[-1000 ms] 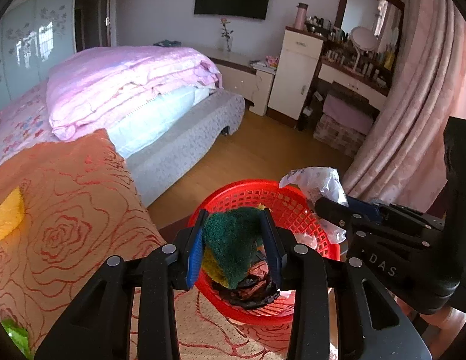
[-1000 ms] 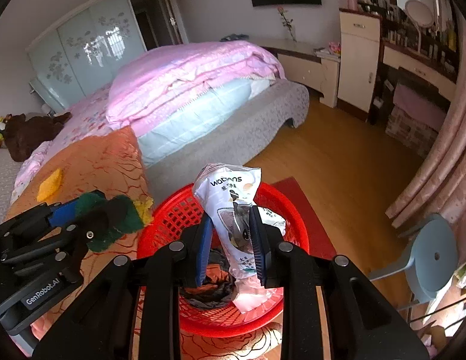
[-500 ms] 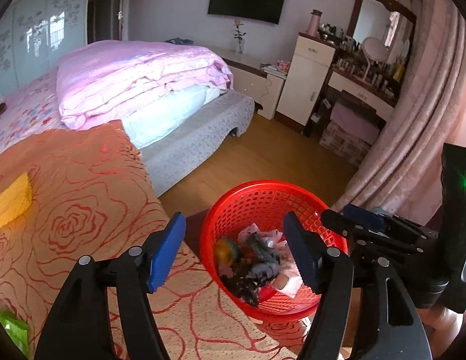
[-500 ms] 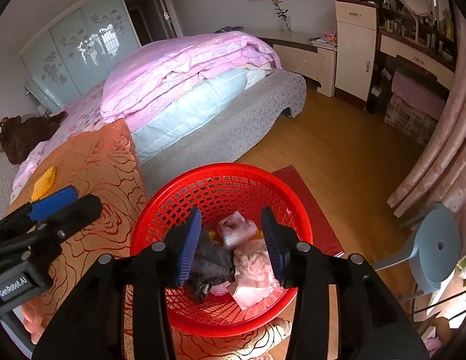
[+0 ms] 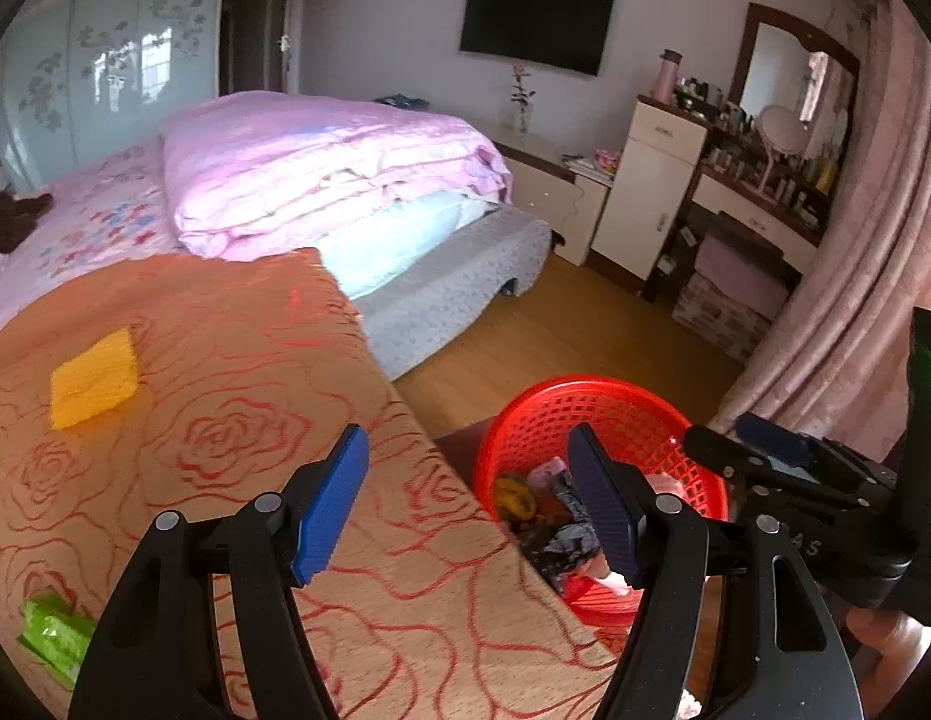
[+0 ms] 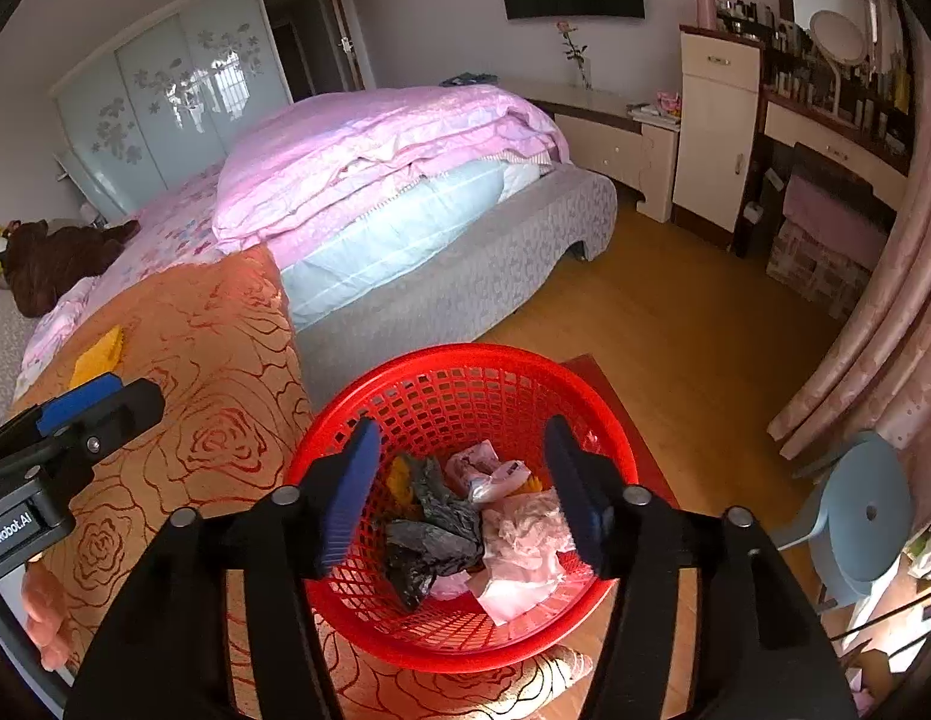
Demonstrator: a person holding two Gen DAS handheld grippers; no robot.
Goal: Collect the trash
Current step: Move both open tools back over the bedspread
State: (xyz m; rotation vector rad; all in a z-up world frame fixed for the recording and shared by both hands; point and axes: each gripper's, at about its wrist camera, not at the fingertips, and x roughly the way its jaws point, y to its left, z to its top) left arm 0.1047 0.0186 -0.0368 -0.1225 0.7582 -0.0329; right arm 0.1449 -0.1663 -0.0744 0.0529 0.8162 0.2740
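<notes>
Both claws, left [image 5: 468, 504] and right [image 6: 462, 489], have just been opening, now wide and empty; one basket [image 6: 465, 360]; one yellow sponge [image 5: 93, 378] and one green packet [image 5: 54, 636] on the table [image 5: 237, 360].

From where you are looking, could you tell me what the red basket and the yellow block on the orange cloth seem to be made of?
Red basket: most likely moulded plastic, glossy, judging by its even lattice of holes and shiny rim. Yellow block: probably a foam sponge, matte, with soft edges and a faintly ribbed face; its texture is too small to confirm.
</notes>
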